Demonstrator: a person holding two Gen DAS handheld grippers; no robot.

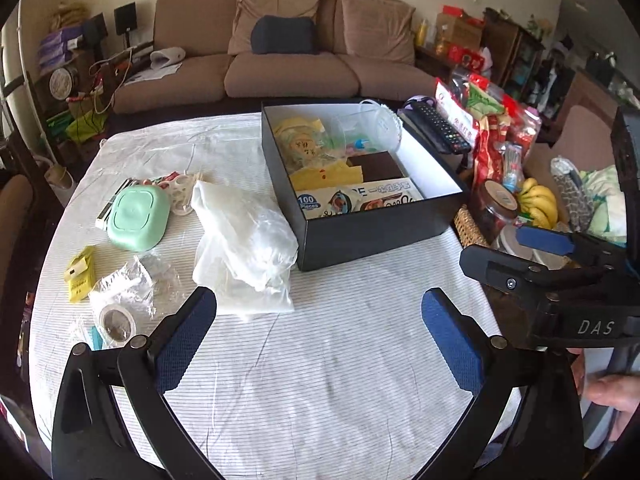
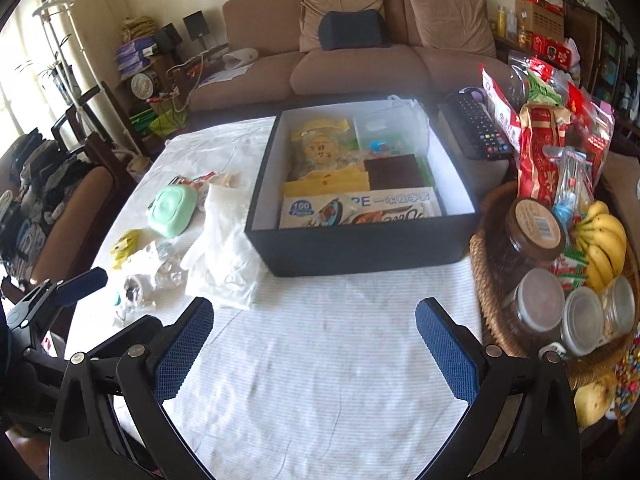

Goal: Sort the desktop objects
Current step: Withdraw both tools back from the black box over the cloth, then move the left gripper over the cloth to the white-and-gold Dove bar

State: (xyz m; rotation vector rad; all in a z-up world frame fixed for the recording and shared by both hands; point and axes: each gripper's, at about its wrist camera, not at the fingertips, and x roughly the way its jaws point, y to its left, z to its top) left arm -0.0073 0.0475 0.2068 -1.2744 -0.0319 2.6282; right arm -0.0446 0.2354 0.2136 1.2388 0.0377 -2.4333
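Along the desk's [image 1: 320, 360] left edge a yellow sachet [image 1: 81, 274], crumpled clear wrappers [image 1: 132, 280] and a roll of tape [image 1: 117, 322] are lying close together, the tape nearest the front. Farther back on that side a mint-green wipes case [image 1: 138, 216] is resting on a flat pale item that is mostly hidden beneath it, with a white plastic ring piece [image 1: 180, 194] and small red-printed packets just behind; their print is too small to read. Just right of the case a heap of clear plastic bags [image 1: 244, 240] is sitting, its right side touching the front left corner of the black storage box [image 1: 372, 224]. The box is standing open toward the desk's far right, holding yellow packets, a brown square, a clear container and a glove pack marked "100 Pieces". Beside the box's right wall a black remote control [image 1: 436, 126] is lying, and past it red snack bags and a wicker basket [image 2: 492, 320] with jars [image 2: 536, 232] and bananas [image 2: 600, 240] are crowding the desk's right edge.

The left hand-held gripper [image 1: 320, 336] is hovering over bare striped cloth near the front edge, jaws spread wide, grasping nothing. The right hand-held gripper [image 2: 314, 336] is likewise released and wide apart over the cloth, touching nothing.
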